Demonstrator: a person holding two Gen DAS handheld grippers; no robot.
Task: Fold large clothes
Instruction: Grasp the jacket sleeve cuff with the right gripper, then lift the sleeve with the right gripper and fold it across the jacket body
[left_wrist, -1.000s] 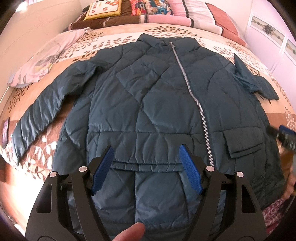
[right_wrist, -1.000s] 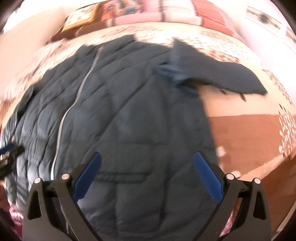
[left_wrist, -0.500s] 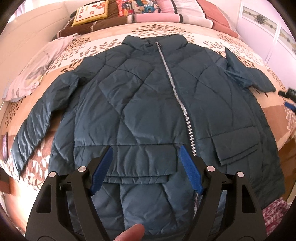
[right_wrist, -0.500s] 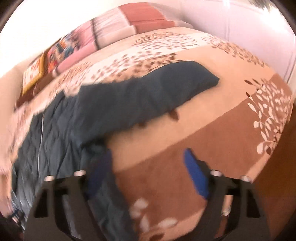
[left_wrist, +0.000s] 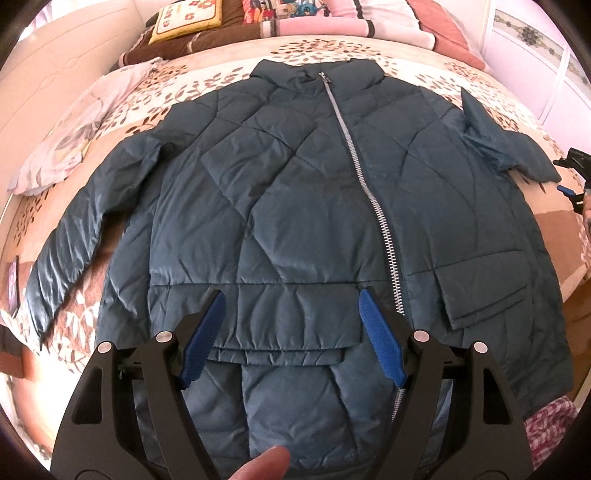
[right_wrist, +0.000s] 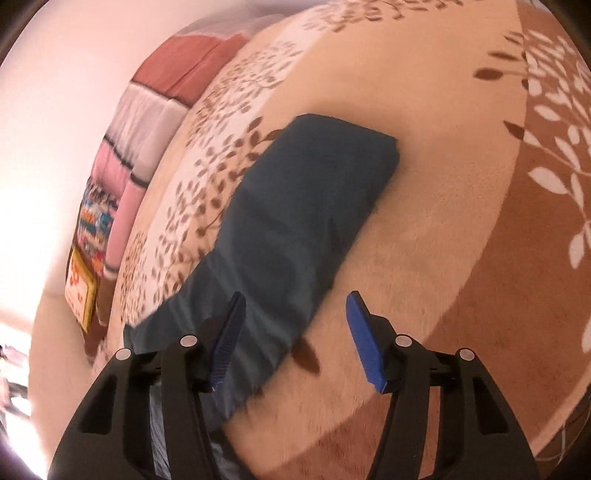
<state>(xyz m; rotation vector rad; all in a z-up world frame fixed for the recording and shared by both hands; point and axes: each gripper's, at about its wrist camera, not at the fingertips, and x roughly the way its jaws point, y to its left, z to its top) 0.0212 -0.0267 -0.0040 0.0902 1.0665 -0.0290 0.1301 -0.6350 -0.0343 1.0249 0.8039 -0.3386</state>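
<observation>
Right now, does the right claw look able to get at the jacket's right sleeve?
Probably yes: the right claw is open just over the sleeve, which lies flat on the bedspread with nothing covering it.

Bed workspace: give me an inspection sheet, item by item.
Surface: bed with leaf-print blanket.
Job's things: dark teal jacket lying flat, zipped, both sleeves spread; right sleeve runs out over the blanket.
Clutter: pale garment beside the left sleeve; pillows at the head.
Grippers: left hand-held gripper open above the hem; right hand-held gripper open over the right sleeve.
Cables: nothing seen.
Surroundings: pale walls.
</observation>
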